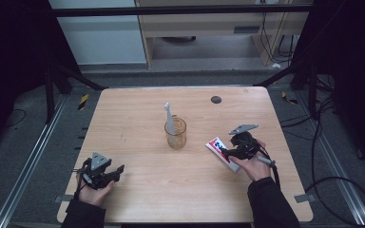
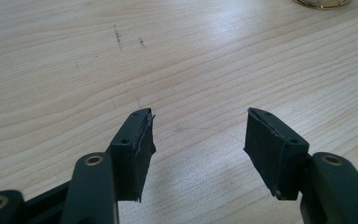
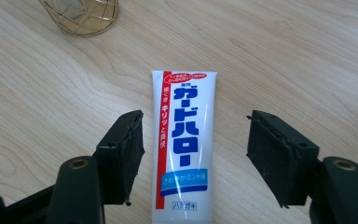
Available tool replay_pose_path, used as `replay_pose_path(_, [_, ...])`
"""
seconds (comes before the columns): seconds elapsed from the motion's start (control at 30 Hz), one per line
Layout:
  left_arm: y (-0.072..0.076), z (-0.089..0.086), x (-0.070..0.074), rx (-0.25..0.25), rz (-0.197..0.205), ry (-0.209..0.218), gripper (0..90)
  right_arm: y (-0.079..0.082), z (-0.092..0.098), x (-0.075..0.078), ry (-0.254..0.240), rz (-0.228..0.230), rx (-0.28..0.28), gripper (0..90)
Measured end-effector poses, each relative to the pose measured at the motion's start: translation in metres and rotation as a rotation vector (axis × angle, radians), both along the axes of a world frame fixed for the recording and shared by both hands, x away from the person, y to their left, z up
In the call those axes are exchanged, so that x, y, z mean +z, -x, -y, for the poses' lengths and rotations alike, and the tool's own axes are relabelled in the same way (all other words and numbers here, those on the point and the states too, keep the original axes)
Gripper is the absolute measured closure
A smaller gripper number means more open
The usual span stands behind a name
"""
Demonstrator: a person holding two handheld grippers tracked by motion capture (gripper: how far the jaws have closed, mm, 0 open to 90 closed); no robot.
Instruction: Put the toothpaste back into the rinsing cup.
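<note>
A white toothpaste tube (image 3: 182,144) with blue and red lettering lies flat on the wooden table (image 1: 138,123), seen right of centre in the high view as the tube (image 1: 217,145). My right gripper (image 3: 193,144) is open, its jaws straddling the tube on either side without touching it; from above the right gripper (image 1: 228,151) sits over the tube's near end. An amber glass cup (image 1: 176,133) stands mid-table with a white toothbrush (image 1: 168,116) upright in it. My left gripper (image 2: 198,140) is open over bare wood, at the front left as the left gripper (image 1: 116,171).
A small dark round mark or hole (image 1: 216,99) sits near the table's far edge. The cup's base (image 3: 81,16) is just beyond the tube in the right gripper view. Black frame legs and cables surround the table on the floor.
</note>
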State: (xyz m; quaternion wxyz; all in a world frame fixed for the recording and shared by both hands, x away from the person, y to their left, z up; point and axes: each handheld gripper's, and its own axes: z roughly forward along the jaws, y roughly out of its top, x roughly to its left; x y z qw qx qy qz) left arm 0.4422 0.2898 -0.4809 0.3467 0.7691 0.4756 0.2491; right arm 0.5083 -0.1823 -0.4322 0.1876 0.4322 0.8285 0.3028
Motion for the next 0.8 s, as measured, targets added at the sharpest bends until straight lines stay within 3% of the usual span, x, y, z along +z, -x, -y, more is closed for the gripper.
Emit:
replay_pose_path(0.47, [-0.002, -0.001, -0.002, 0.001, -0.015, -0.004, 40.4, -0.016, -0.014, -0.002, 0.051, -0.079, 0.022, 33.8])
replay_pose_path(0.8, [-0.005, -0.001, -0.004, -0.003, -0.026, -0.017, 39.8, -0.023, -0.016, -0.012, 0.096, -0.143, 0.026, 32.2])
